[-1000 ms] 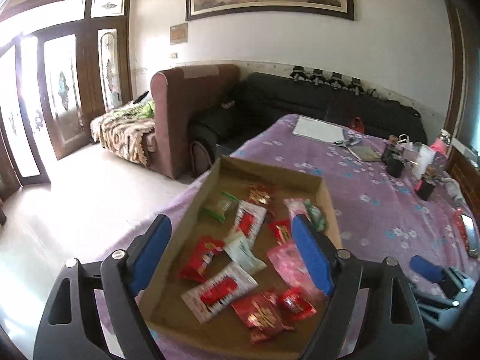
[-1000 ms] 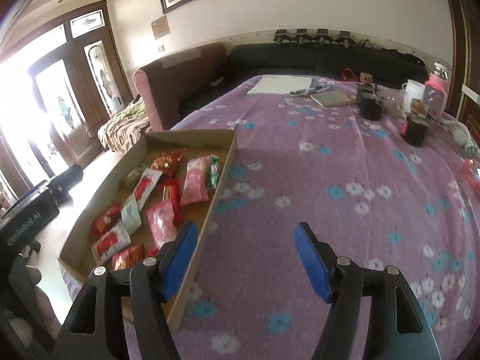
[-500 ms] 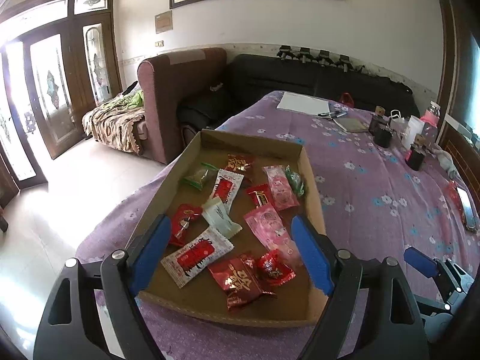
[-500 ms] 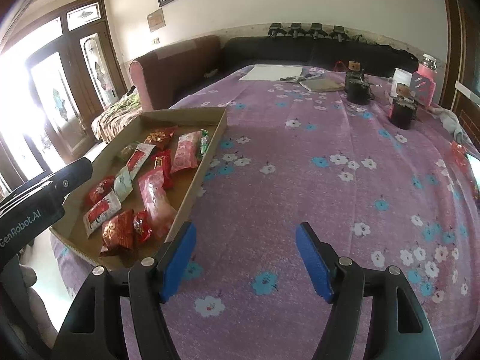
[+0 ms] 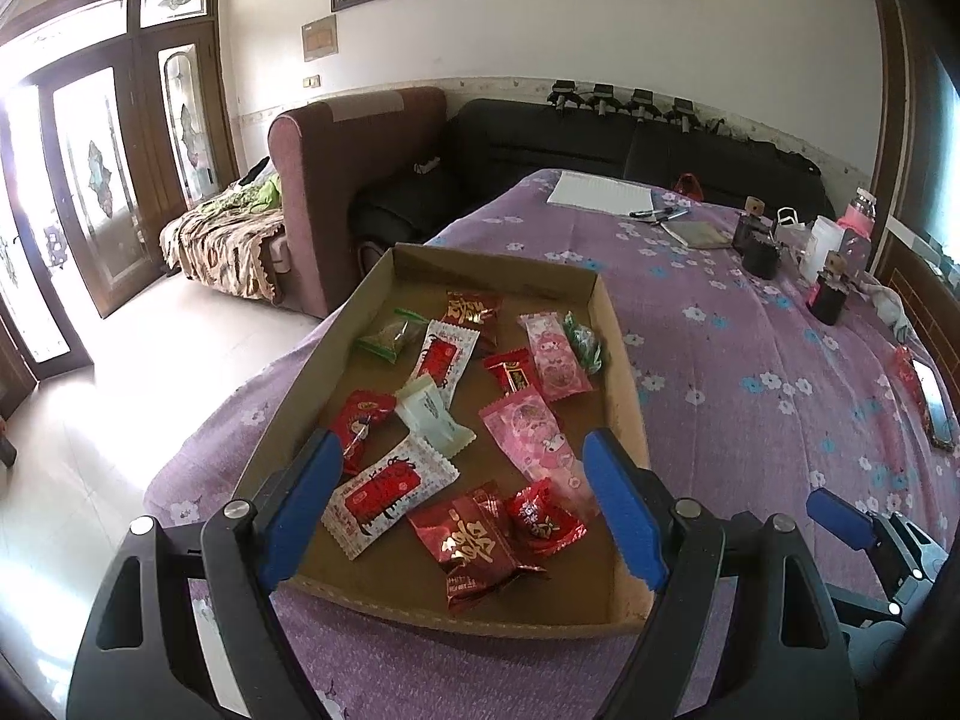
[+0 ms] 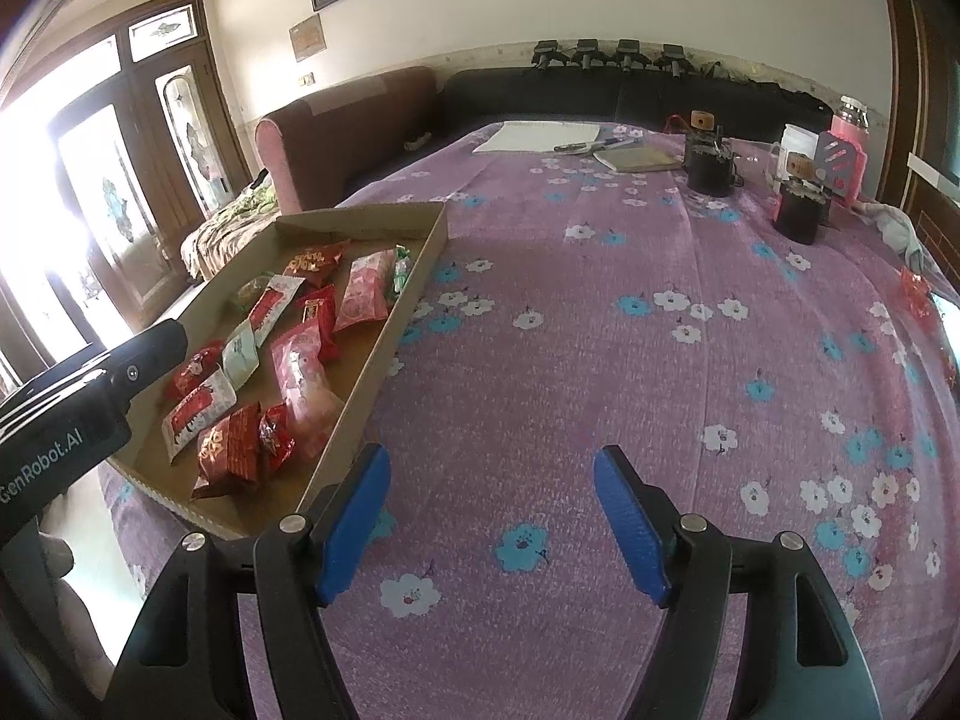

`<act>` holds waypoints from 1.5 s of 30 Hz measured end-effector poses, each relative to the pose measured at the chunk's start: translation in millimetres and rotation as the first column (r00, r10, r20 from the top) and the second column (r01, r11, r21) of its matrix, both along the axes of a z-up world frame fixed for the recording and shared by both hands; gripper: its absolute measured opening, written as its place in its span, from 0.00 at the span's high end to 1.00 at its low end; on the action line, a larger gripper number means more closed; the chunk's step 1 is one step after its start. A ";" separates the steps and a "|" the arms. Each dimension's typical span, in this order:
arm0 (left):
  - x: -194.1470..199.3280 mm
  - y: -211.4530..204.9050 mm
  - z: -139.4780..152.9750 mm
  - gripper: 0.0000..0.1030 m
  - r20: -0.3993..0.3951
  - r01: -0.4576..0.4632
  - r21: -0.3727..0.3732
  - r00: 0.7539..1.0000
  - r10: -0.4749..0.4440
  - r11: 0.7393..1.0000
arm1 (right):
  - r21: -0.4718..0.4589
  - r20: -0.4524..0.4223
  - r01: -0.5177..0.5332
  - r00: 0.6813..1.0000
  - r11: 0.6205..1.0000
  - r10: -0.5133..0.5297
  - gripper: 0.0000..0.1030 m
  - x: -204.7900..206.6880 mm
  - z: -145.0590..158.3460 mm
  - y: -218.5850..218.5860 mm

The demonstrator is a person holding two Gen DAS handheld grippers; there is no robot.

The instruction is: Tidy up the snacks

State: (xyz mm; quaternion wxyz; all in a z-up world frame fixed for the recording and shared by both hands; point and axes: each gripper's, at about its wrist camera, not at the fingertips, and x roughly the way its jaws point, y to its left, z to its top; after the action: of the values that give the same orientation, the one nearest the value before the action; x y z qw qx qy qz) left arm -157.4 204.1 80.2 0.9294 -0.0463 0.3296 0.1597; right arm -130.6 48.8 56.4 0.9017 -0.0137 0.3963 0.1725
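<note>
A shallow cardboard tray (image 5: pixel 624 354) lies on the purple flowered tablecloth and holds several wrapped snacks: red packets (image 5: pixel 468 540), pink packets (image 5: pixel 534 429), a white-and-red packet (image 5: pixel 390 489) and a green one (image 5: pixel 390 336). My left gripper (image 5: pixel 462 483) is open and empty, held above the tray's near end. My right gripper (image 6: pixel 489 507) is open and empty over bare cloth, to the right of the tray (image 6: pixel 384 354).
Dark jars (image 6: pixel 798 210), a pink bottle (image 6: pixel 843 150), a notebook and pens (image 6: pixel 630 156) stand at the table's far side. A phone (image 5: pixel 933 396) lies at the right edge. A sofa (image 5: pixel 360 180) and the floor are beyond the table's left edge.
Both grippers have pulled back and risen a little, so the tray and the table show more fully. Both stay open and empty.
</note>
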 end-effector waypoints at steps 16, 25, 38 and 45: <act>-47.0 13.3 24.8 0.00 0.264 -0.122 0.048 0.959 0.105 0.991 | -0.057 0.088 -0.028 0.996 0.998 0.033 0.30 -12.8 7.1 11.5; -35.8 31.0 12.9 0.00 0.193 -0.076 -0.042 0.978 0.083 0.996 | -0.116 0.131 -0.057 0.989 0.992 0.072 0.28 -22.9 8.7 23.1; -17.8 39.3 -15.2 0.00 0.026 -0.077 -0.112 0.996 0.081 0.991 | -0.164 0.131 -0.092 0.985 0.982 0.115 0.24 -26.8 3.8 41.1; -14.8 39.0 -21.2 0.00 0.011 -0.069 -0.121 0.997 0.071 0.990 | -0.164 0.114 -0.092 0.987 0.982 0.112 0.23 -23.5 0.2 43.6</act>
State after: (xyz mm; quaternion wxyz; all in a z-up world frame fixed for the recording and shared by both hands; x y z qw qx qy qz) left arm -172.2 243.1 59.1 0.9212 -0.1152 0.3296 0.1718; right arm -154.2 92.4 56.6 0.9104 -0.1164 0.3512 0.1854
